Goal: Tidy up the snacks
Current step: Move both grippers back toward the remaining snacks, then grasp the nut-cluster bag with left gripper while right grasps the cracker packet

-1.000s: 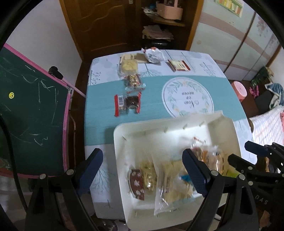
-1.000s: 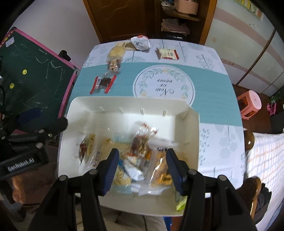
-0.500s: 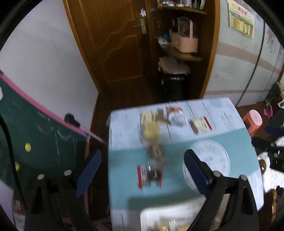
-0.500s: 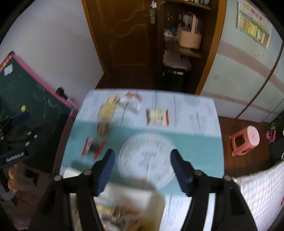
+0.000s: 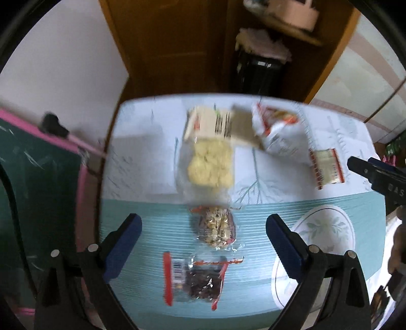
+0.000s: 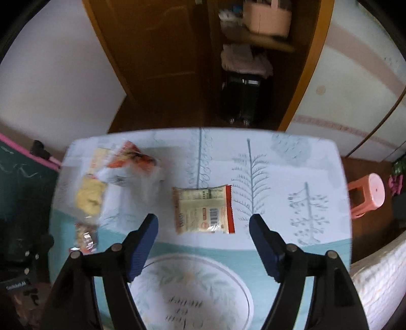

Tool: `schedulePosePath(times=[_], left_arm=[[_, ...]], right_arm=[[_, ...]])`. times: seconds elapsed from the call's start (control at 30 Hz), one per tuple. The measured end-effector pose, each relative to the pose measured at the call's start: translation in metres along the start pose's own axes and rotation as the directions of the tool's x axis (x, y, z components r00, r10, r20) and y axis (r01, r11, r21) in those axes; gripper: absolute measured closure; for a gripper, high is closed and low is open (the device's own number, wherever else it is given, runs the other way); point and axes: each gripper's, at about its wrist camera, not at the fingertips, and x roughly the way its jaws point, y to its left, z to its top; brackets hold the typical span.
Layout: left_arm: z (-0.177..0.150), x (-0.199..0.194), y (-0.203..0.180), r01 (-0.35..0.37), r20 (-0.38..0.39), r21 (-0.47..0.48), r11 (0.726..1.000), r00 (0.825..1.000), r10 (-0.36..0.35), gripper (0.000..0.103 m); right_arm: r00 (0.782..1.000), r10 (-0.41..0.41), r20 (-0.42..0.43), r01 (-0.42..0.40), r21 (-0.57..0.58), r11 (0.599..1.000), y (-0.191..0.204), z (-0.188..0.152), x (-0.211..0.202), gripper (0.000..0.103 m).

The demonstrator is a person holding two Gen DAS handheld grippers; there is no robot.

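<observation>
Snack packets lie on the table (image 6: 291, 177) ahead of both spread, empty claws: the nut packet (image 5: 217, 228) between the left gripper (image 5: 203, 243) fingers, the red-edged packet (image 6: 203, 209) just beyond the right gripper (image 6: 203, 241).

A table (image 6: 291, 162) covered by a pale cloth printed with trees and a teal band bearing a round floral emblem (image 6: 192, 292). Behind it, a brown wooden door (image 5: 162, 45) and shelves holding a pink basket (image 6: 269, 15). A green chalkboard (image 5: 38, 177) with pink frame stands left; a pink stool (image 6: 368, 195) right.
</observation>
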Motion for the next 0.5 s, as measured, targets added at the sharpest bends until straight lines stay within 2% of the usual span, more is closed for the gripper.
schedulePosePath(times=[0.17,0.37,0.4,0.47,0.5], left_arm=[[-0.01,0.038,-0.002,-0.013,-0.049,-0.015,1.0,0.999,0.013,0.005],[-0.019,0.065,0.002,-0.03,-0.099,-0.036,0.999,0.995,0.027,0.005],[-0.019,0.068,0.003,-0.028,-0.103,-0.041,0.999,0.994,0.023,0.005],[-0.021,0.075,0.004,-0.019,-0.112,-0.054,0.998,0.994,0.012,0.009],[-0.022,0.077,0.005,-0.01,-0.115,-0.063,0.998,0.993,0.002,0.015]], right_arm=[[0.999,0.025,-0.041,-0.024,0.023,0.999,-0.006,0.001,0.05,0.028],[0.997,0.02,-0.076,-0.019,0.005,1.0,0.0,-0.006,0.081,0.028],[0.996,0.03,-0.079,-0.03,0.007,1.0,0.001,-0.009,0.084,0.026],[0.998,-0.001,-0.061,0.0,-0.027,1.0,0.008,-0.011,0.084,0.025],[0.998,-0.023,-0.056,0.02,-0.049,0.999,0.011,-0.012,0.085,0.025]])
